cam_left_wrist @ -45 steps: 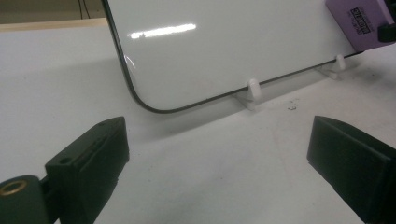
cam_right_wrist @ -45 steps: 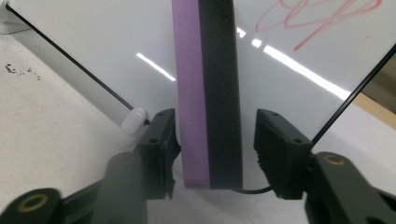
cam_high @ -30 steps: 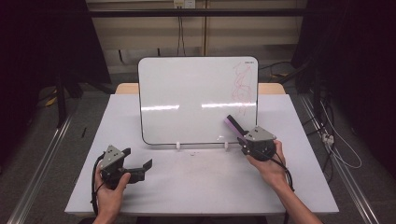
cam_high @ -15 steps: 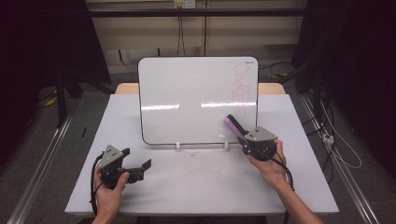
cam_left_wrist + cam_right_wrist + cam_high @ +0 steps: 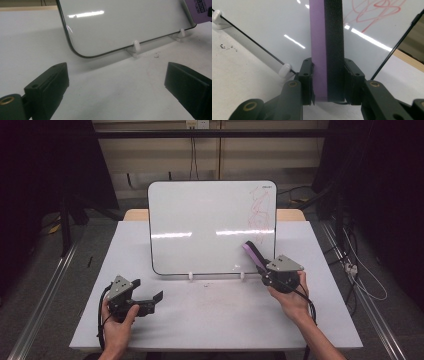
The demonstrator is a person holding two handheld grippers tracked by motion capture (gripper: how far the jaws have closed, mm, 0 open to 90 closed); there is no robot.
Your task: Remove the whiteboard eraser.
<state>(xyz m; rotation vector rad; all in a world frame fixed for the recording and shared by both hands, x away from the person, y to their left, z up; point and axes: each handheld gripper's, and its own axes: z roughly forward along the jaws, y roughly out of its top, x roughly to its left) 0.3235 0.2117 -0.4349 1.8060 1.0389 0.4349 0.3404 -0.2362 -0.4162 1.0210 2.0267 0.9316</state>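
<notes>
While gripped: one eraser [image 5: 326, 50], one whiteboard [image 5: 200, 230].

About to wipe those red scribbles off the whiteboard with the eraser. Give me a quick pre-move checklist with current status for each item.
1. Eraser gripped: ok. The right gripper has its fingers pressed on both sides, purple back on one side, black felt on the other.
2. Red scribbles located: ok, at the right edge of the whiteboard, above the eraser.
3. Whiteboard seated: ok, upright in its two white stand clips.
4. Felt face turned flat to the whiteboard: cannot tell.
5. Left gripper out of the way: ok, open, low on the table, left of the whiteboard.
6. Whiteboard braced against pushing: not ok, nothing holds it.
</notes>
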